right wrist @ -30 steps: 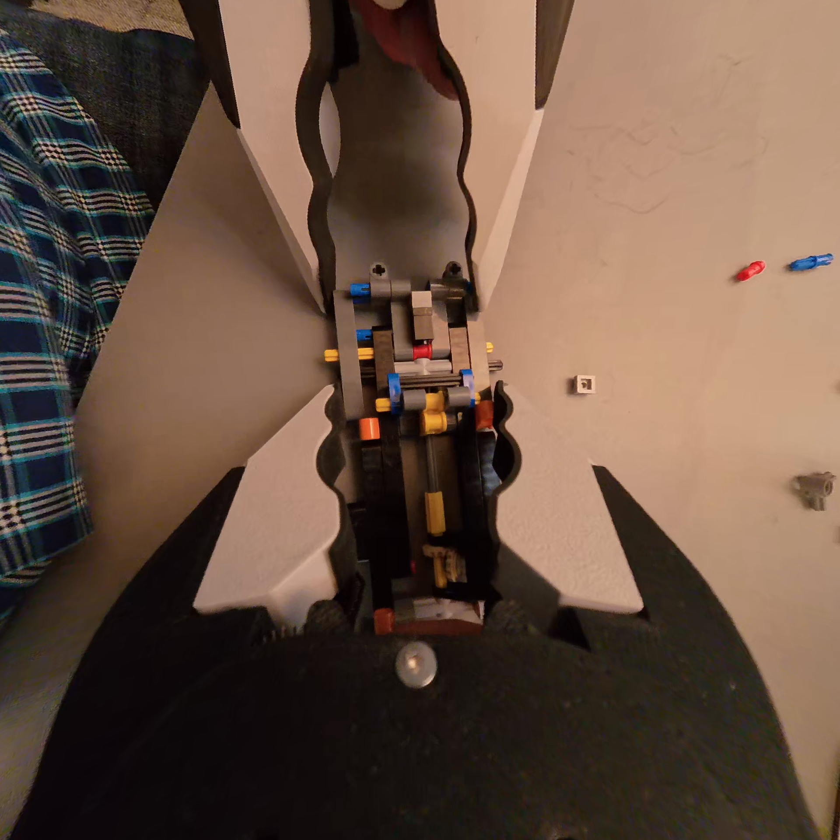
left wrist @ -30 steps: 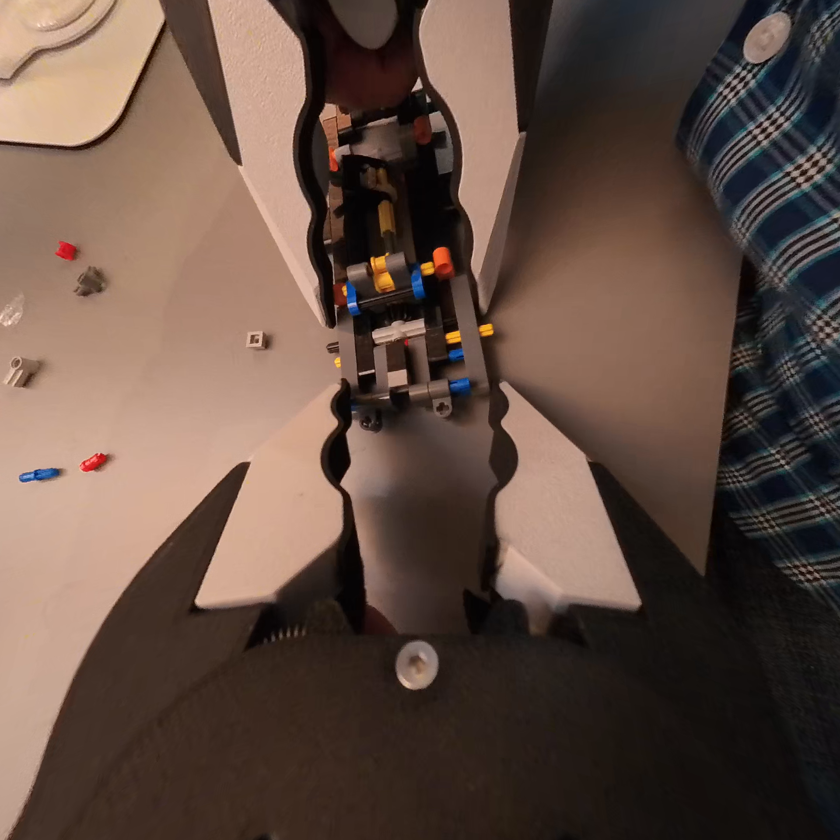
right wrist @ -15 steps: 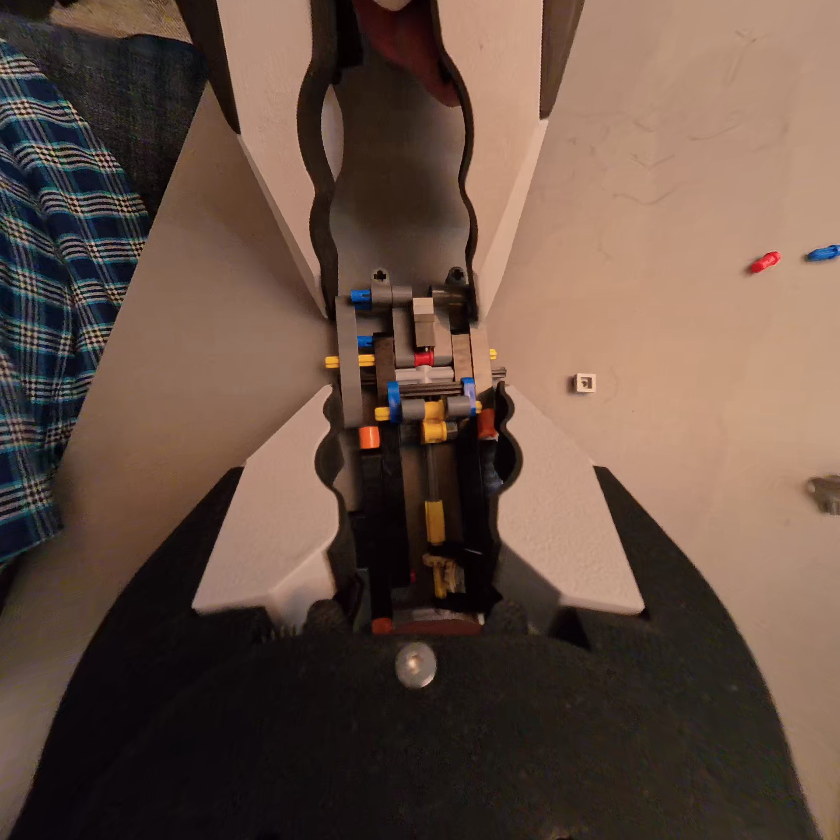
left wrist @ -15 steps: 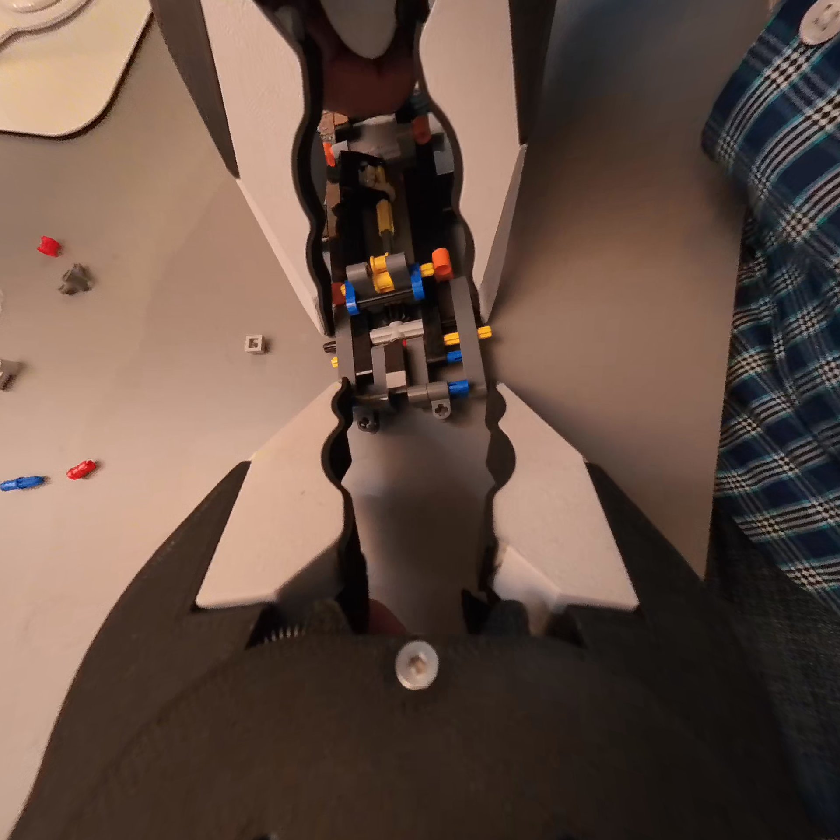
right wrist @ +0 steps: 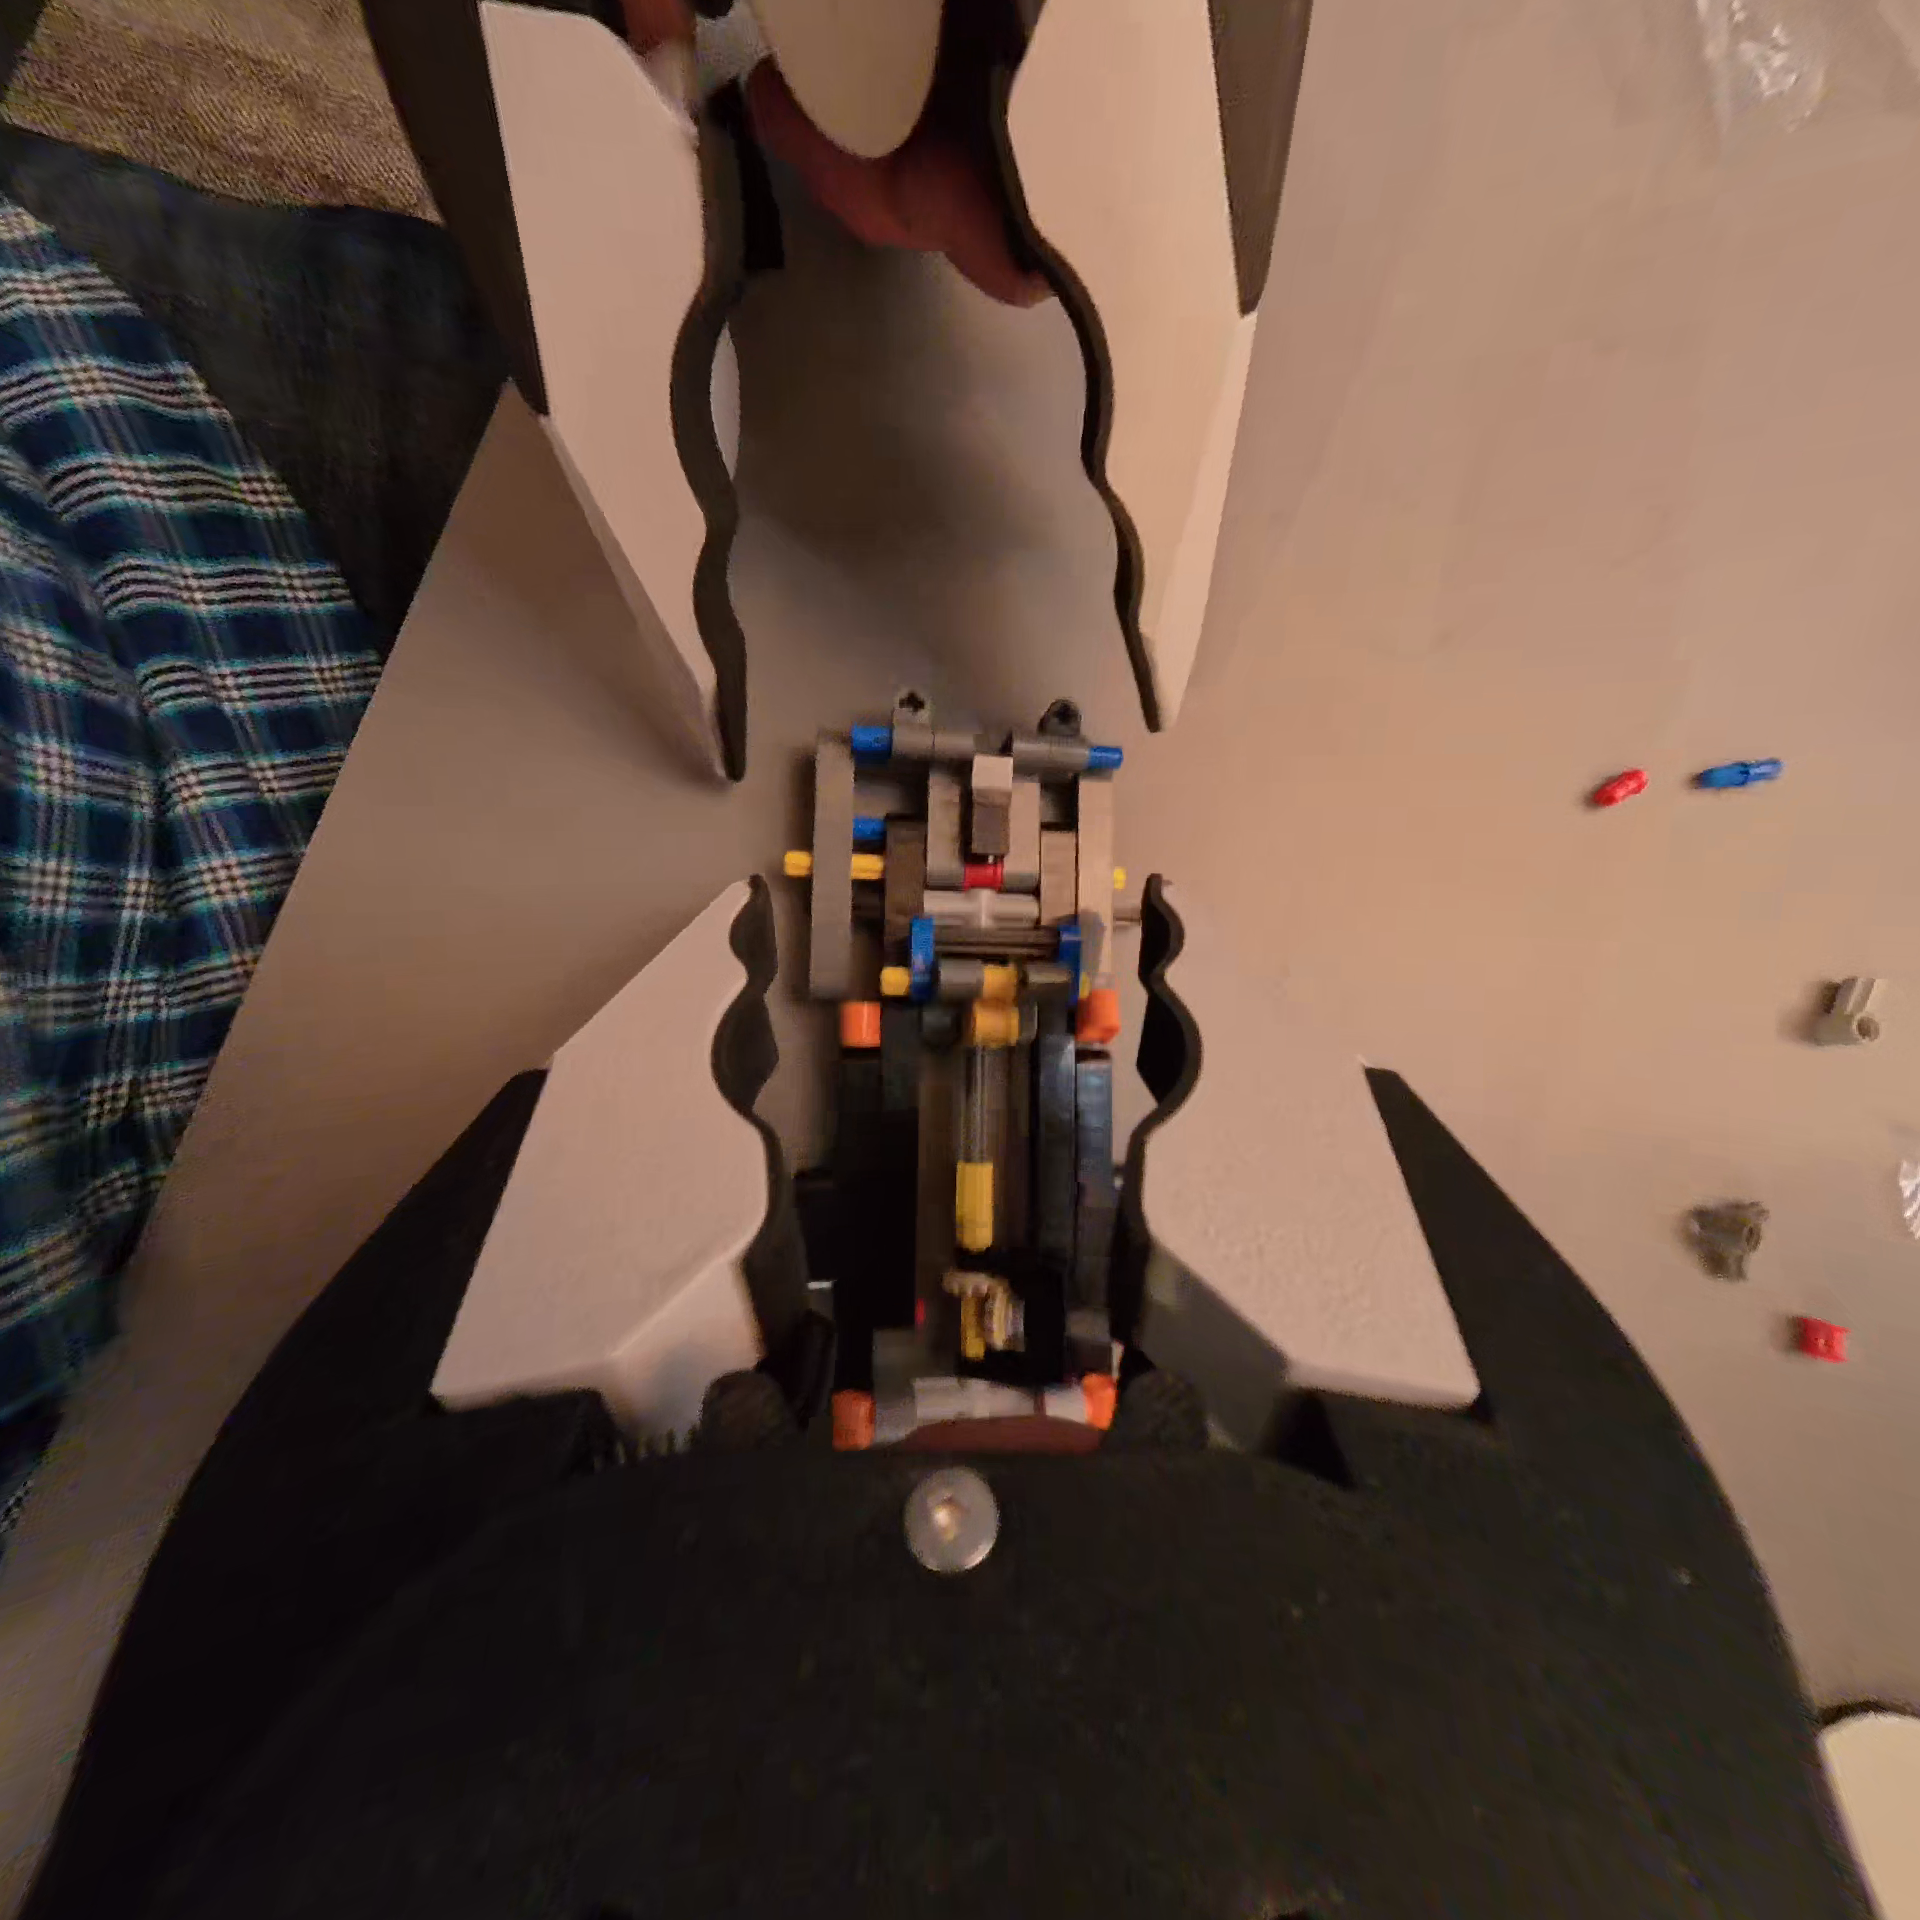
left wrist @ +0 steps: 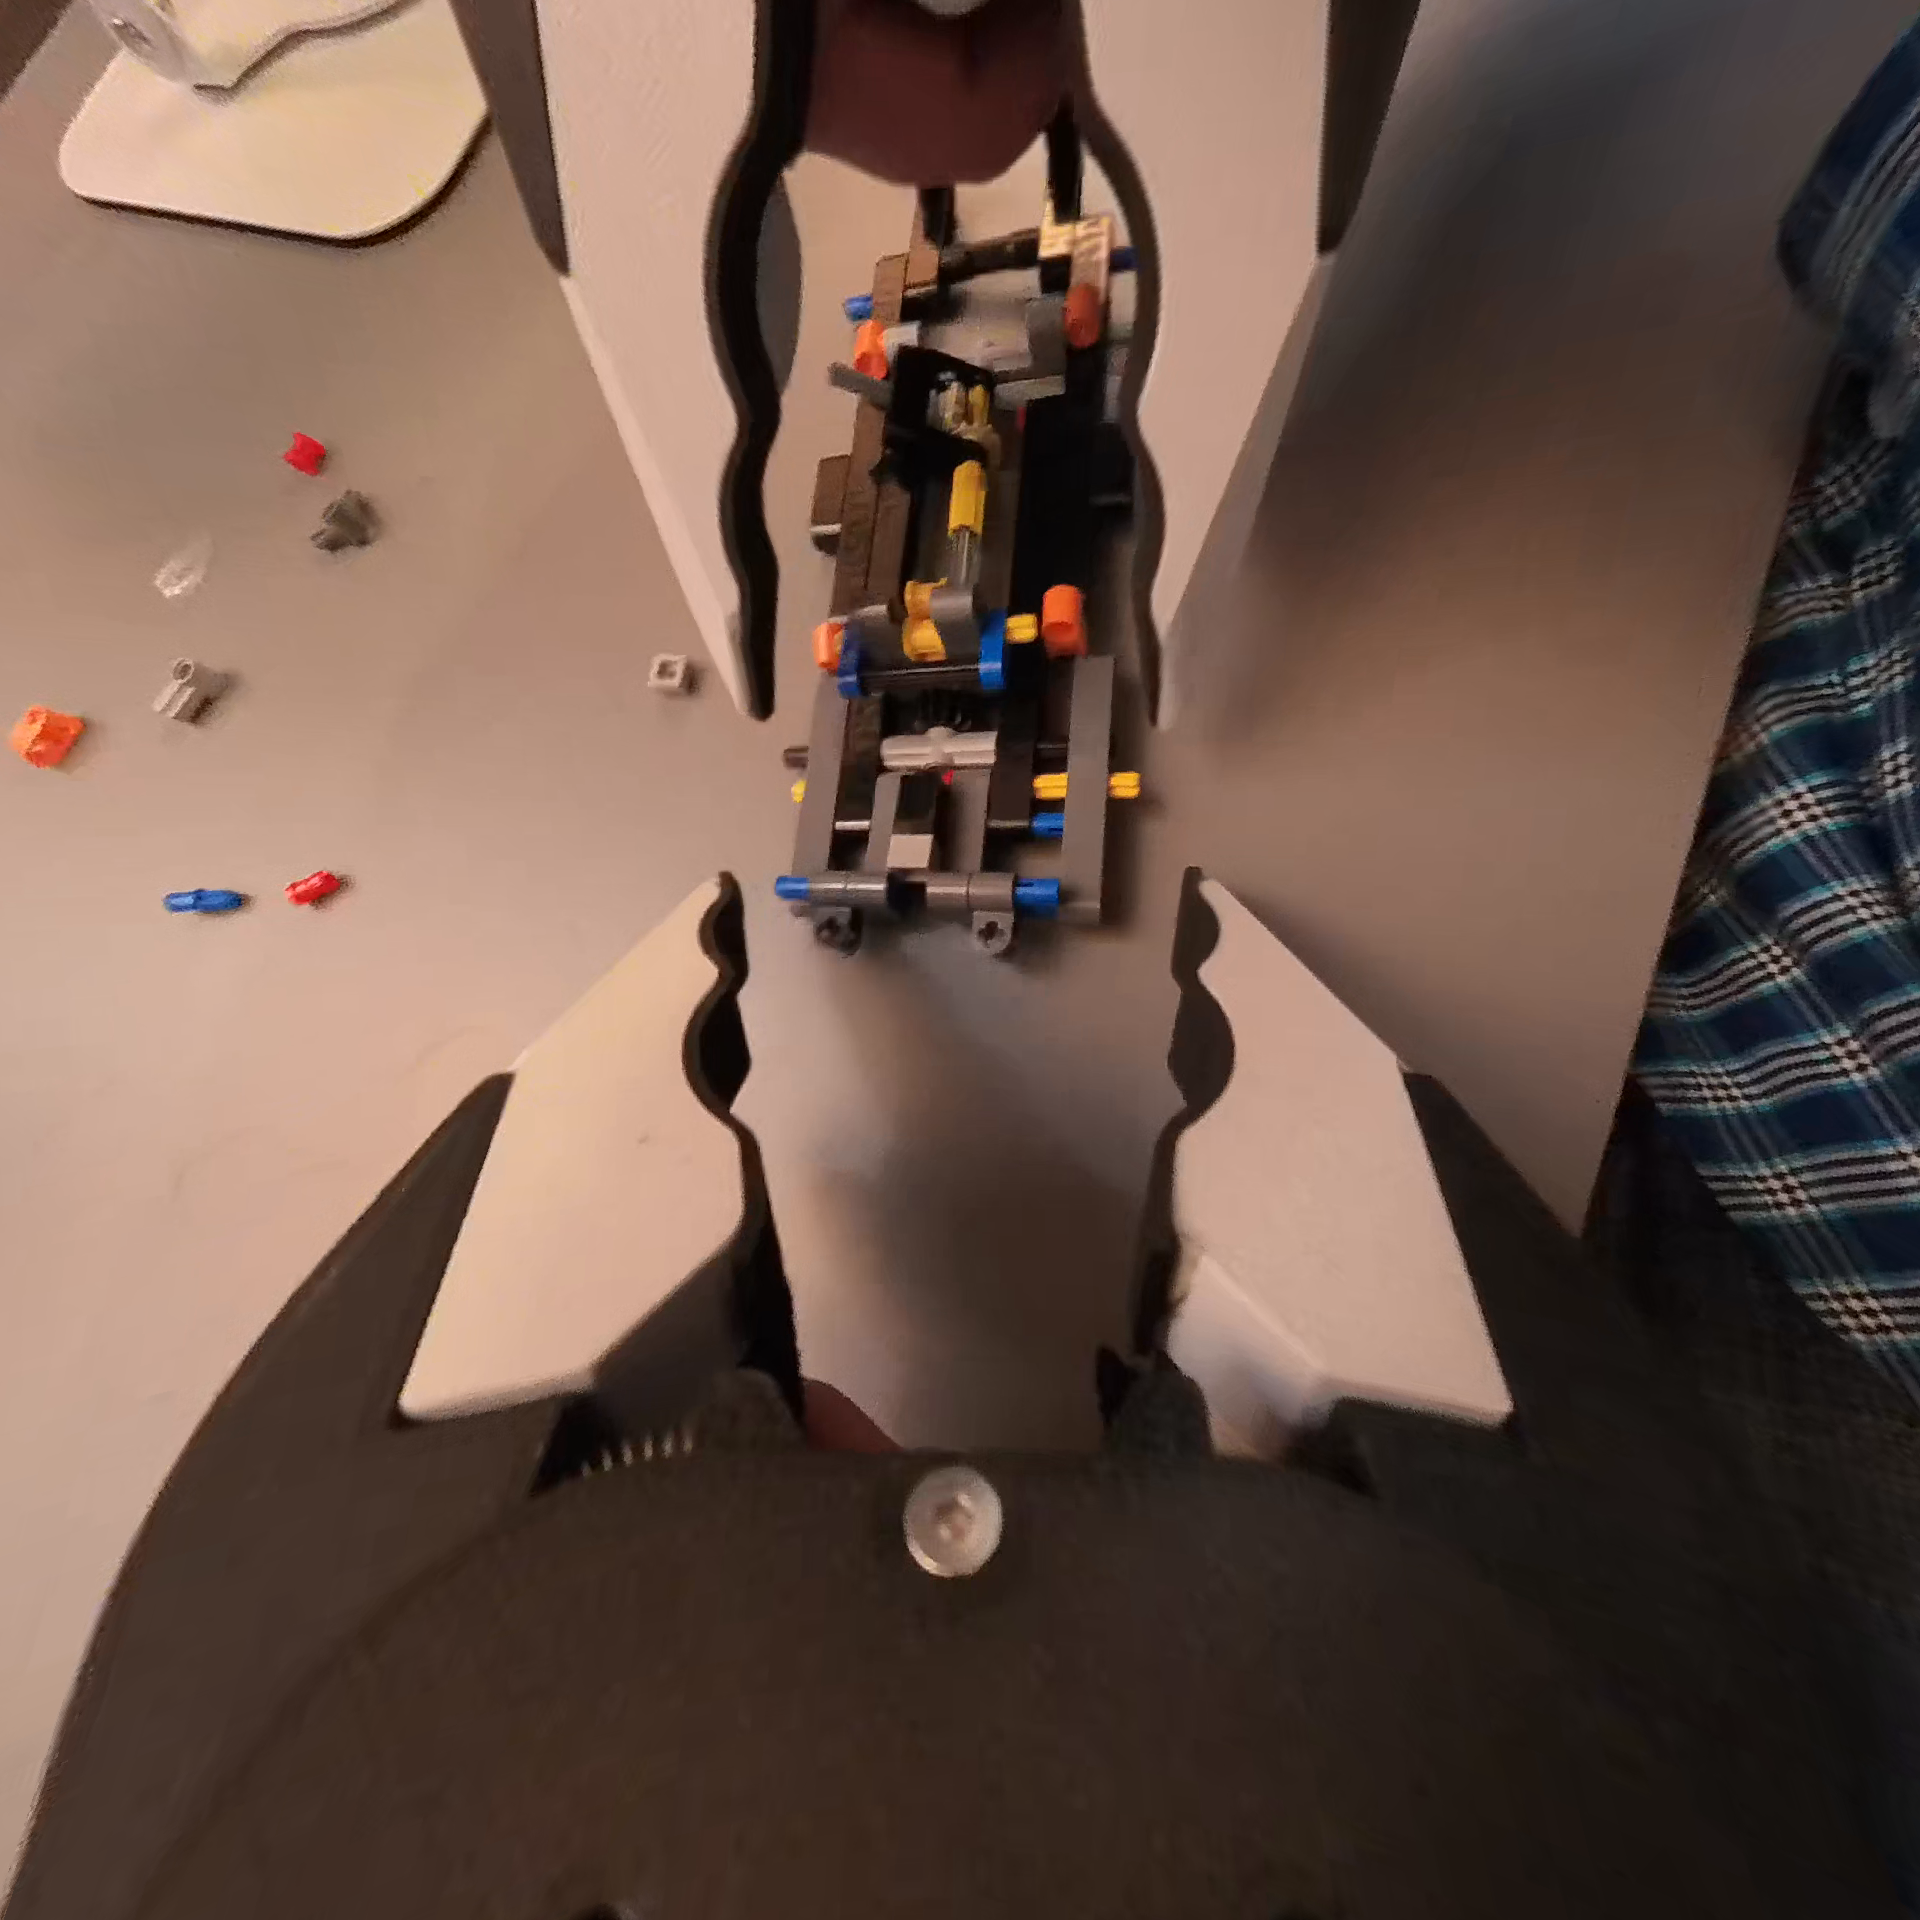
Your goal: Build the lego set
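Lego chassis of grey and black beams with blue, yellow and orange pins (left wrist: pixel 951 665) lies on the grey table (left wrist: pixel 416 1039) near its plaid-cloth edge. Both grippers have released it: the left gripper (left wrist: pixel 951 914) and right gripper (right wrist: pixel 951 914) now stand wide, jaws clear of its sides. Only the left wrist view shows an orange loose piece (left wrist: pixel 44 736) farther toward the far side.

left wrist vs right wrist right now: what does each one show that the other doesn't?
Left wrist only: an orange piece, a clear piece and a white plate at the top left.

Right wrist only: carpet beyond the table edge, and the model's near end reaching back to the right gripper's base.

Both: the lego model on the table, the left gripper and right gripper open around opposite ends, the blue pin, red pin and plaid sleeve.
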